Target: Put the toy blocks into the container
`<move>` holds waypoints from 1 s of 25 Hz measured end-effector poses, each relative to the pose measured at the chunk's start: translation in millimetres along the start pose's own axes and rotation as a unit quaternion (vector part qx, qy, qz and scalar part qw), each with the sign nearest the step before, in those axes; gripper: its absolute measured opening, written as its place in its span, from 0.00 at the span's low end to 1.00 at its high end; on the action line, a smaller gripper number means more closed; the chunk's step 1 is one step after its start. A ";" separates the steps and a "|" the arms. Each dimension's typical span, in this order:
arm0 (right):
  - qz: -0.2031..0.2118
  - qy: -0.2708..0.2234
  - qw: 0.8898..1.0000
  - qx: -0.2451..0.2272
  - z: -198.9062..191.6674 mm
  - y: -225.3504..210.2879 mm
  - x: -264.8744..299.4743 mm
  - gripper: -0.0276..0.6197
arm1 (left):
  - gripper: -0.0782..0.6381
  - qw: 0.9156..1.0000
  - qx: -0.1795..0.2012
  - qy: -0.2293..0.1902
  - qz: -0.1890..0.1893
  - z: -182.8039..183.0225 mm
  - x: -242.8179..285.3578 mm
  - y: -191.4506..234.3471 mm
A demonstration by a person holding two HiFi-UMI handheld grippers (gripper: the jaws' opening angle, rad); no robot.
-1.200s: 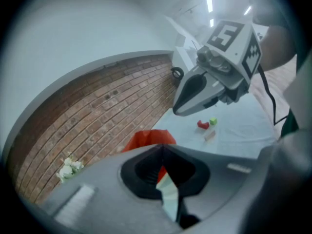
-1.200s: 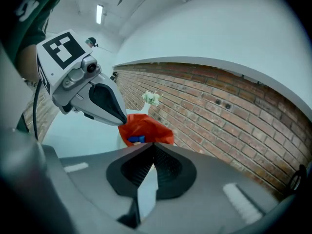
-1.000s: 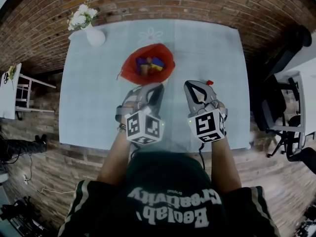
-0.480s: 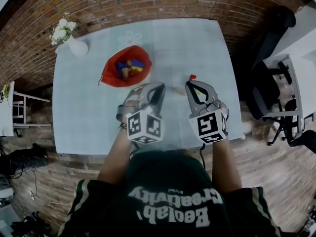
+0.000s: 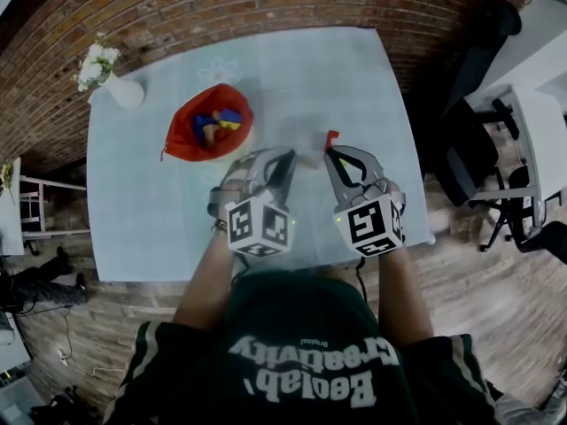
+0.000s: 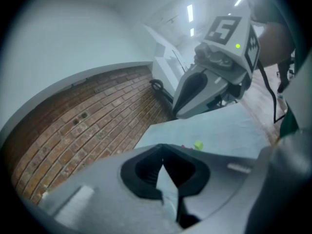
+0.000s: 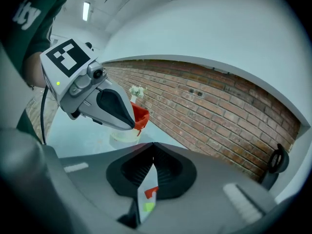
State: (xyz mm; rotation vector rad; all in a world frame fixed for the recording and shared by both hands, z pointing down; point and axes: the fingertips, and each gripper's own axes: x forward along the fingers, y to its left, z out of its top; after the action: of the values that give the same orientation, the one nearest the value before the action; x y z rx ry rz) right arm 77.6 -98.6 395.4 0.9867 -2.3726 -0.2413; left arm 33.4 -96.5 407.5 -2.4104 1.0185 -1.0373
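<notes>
A red container (image 5: pixel 210 129) holding several coloured blocks sits left of centre on the pale blue table (image 5: pixel 159 211). A red block (image 5: pixel 332 137) lies just beyond the tip of my right gripper (image 5: pixel 335 152), which is shut and empty. Through the slit under its jaws (image 7: pixel 152 155) I see that red block (image 7: pixel 151 192) and a green block (image 7: pixel 147 207) on the table. My left gripper (image 5: pixel 279 158) hovers beside it, shut with nothing held. Its own view (image 6: pixel 163 161) shows the green block (image 6: pixel 198 145) and the right gripper (image 6: pixel 214 77).
A white vase of flowers (image 5: pixel 111 82) stands at the table's far left corner. A pale round object (image 7: pixel 124 133) lies under the left gripper (image 7: pixel 105 104), near the container (image 7: pixel 139 117). A brick floor surrounds the table; a dark chair (image 5: pixel 469 149) and white furniture stand to the right.
Both grippers have shifted right across the table, away from the red container. The right gripper's tip now sits next to the red block. Both stay shut.
</notes>
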 end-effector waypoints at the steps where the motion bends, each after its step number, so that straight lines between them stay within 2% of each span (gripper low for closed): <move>1: 0.007 0.003 1.000 0.000 -3.0 2.3 2.7 0.05 | 0.12 1.000 -0.001 0.001 -0.001 -0.6 1.8 -0.6; 4: 0.023 0.012 1.000 0.005 -15.0 7.8 12.6 0.06 | 0.12 1.000 -0.004 0.007 -0.006 -5.0 8.4 -3.3; 6: 0.036 0.020 0.999 0.011 -25.6 11.6 20.9 0.10 | 0.12 1.000 -0.007 0.011 -0.007 -9.0 13.2 -4.2; 11: 0.068 0.046 0.996 0.021 -58.4 21.6 45.6 0.13 | 0.12 1.000 -0.017 0.022 -0.007 -18.2 23.6 -4.1; 16: 0.106 0.089 0.990 0.041 -99.6 37.6 76.2 0.16 | 0.12 0.999 -0.024 0.030 -0.008 -26.8 29.0 -3.8; 25: 0.139 0.147 0.979 0.033 -153.2 56.3 109.2 0.23 | 0.12 0.998 -0.029 0.051 -0.009 -45.0 28.9 -5.2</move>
State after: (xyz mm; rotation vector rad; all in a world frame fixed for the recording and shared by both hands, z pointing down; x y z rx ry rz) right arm 65.8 -127.9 589.2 0.6559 -2.2201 0.0838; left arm 16.9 -114.4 455.4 -2.4378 1.0773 -1.1626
